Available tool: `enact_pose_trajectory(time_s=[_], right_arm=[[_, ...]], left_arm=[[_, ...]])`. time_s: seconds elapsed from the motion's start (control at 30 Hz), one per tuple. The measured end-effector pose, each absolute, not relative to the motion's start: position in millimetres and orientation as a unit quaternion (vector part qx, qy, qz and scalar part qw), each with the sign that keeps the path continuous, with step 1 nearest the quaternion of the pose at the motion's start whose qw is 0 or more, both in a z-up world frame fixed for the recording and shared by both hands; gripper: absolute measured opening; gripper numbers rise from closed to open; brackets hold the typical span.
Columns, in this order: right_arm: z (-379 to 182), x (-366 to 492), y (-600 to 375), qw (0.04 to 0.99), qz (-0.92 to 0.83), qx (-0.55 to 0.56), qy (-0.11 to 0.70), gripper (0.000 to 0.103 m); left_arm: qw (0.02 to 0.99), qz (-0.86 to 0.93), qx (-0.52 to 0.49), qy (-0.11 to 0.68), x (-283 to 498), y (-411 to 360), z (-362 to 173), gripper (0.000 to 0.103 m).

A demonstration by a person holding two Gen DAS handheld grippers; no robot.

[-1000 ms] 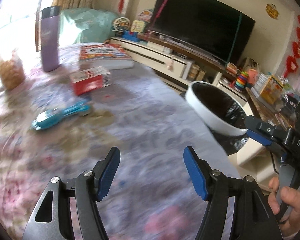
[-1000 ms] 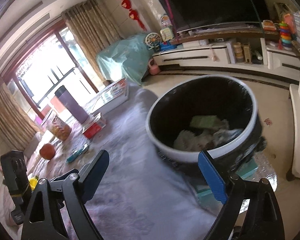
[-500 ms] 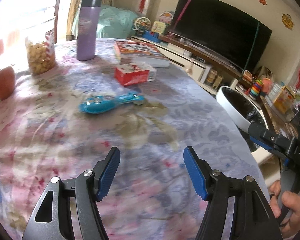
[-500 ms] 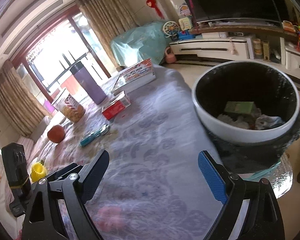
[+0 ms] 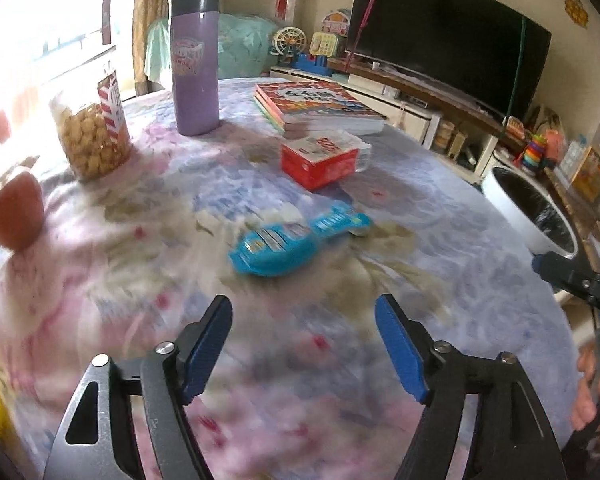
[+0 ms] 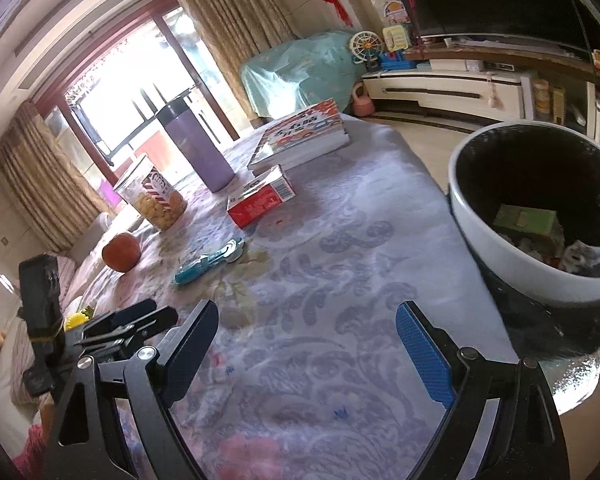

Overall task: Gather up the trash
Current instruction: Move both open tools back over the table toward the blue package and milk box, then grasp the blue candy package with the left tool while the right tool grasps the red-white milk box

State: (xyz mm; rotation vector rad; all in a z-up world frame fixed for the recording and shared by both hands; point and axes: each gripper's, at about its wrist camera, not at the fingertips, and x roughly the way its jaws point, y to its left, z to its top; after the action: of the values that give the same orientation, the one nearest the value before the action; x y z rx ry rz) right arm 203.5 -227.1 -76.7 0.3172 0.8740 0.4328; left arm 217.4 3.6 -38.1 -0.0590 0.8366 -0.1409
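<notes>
A flat blue packet (image 5: 288,240) lies mid-table on the flowered cloth, with a small white scrap (image 5: 284,214) beside it; the right wrist view shows the packet (image 6: 208,264) too. My left gripper (image 5: 302,308) hovers just short of it, its jaws opening with nothing between them. My right gripper (image 6: 306,312) stands wide open and empty over the cloth near the table's right edge. The white bin with a black liner (image 6: 512,256) stands beside that edge, with a green carton (image 6: 526,220) and crumpled scraps inside. The bin (image 5: 528,216) is also at the right of the left wrist view.
On the far half of the table are a red box (image 5: 320,160), a stack of books (image 5: 320,108), a purple flask (image 5: 194,64), a snack jar (image 5: 94,136) and a red fruit (image 5: 14,216). A TV (image 5: 448,36) and low cabinet stand behind.
Both views have swung away from the bin toward the middle of the table, so the blue packet is closer. The left jaws stand wider apart than before.
</notes>
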Motion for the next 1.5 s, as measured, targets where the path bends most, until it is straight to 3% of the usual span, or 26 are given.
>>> enact_pose_trajectory(time_s=[0.47, 0.5, 0.53, 0.6, 0.63, 0.7, 1.07, 1.5], right_arm=[[-83.5, 244.9, -209.0, 0.864, 0.224, 0.143, 0.427, 0.092], [-84.8, 248.0, -207.5, 0.864, 0.224, 0.143, 0.428, 0.092], [-85.2, 250.3, -206.1, 0.864, 0.225, 0.142, 0.428, 0.092], [-86.5, 255.3, -202.5, 0.863, 0.226, 0.142, 0.429, 0.092], [-87.2, 258.5, -199.7, 0.863, 0.227, 0.141, 0.429, 0.092], [-88.9, 264.7, -193.7, 0.861, 0.23, 0.138, 0.431, 0.092], [-95.1, 307.2, -137.9, 0.858, 0.271, 0.057, 0.434, 0.092], [-116.8, 356.6, -83.8, 0.846, 0.271, -0.054, 0.456, 0.092]], left_arm=[[0.903, -0.087, 0.027, 0.42, 274.3, -1.8, -59.6, 0.074], [0.902, -0.089, 0.029, 0.422, 275.4, -2.6, -61.4, 0.065], [0.899, -0.091, 0.031, 0.426, 276.4, -3.7, -62.1, 0.048], [0.899, -0.089, 0.032, 0.428, 275.8, -3.3, -61.7, 0.042], [0.899, -0.087, 0.029, 0.428, 274.2, -2.4, -60.4, 0.026], [0.898, -0.083, 0.008, 0.433, 269.5, 5.1, -58.2, 0.011], [0.9, -0.048, -0.103, 0.422, 213.7, 56.8, -58.4, 0.01], [0.901, -0.036, -0.139, 0.409, 213.4, 72.3, -63.7, 0.011]])
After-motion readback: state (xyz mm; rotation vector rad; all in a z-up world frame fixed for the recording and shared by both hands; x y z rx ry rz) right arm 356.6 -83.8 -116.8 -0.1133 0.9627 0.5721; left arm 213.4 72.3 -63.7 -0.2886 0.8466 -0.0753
